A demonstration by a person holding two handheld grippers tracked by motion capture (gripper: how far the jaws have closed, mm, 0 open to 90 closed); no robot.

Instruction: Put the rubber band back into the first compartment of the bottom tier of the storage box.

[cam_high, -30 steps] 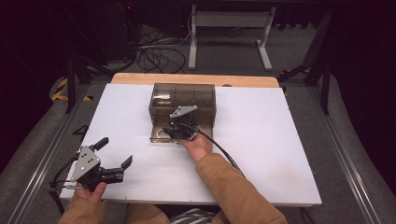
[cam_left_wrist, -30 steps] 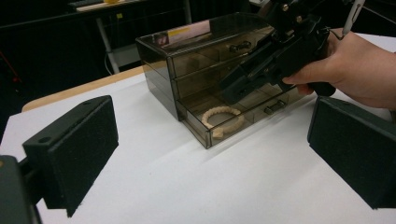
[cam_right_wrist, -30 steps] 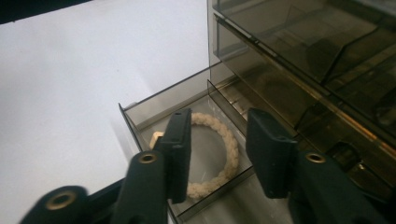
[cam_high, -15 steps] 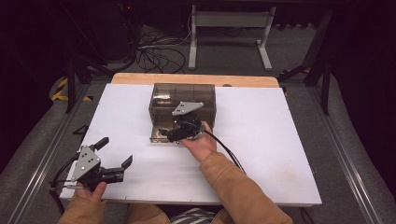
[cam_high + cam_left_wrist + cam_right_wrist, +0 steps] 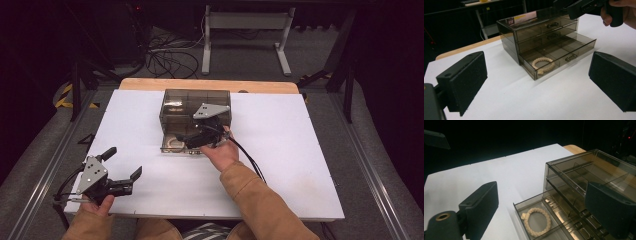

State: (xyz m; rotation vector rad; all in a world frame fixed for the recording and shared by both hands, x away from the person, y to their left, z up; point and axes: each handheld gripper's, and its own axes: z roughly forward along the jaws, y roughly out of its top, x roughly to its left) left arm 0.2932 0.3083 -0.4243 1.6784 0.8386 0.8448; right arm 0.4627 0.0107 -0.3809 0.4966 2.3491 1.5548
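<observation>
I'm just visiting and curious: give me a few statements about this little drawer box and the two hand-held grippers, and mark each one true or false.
1. The bottom drawer of the smoky drawer box is pulled out. True.
2. A beige bracelet lies in that open drawer. True.
3. The right gripper is clamped on the bracelet. False: its jaws stand open with nothing between them, and have just been opening; the bracelet lies loose in the drawer.
4. The left gripper is pulling the top drawer. False: it is held open over the white table, well apart from the box.
5. All three drawers are open. False: the upper two are closed.
</observation>
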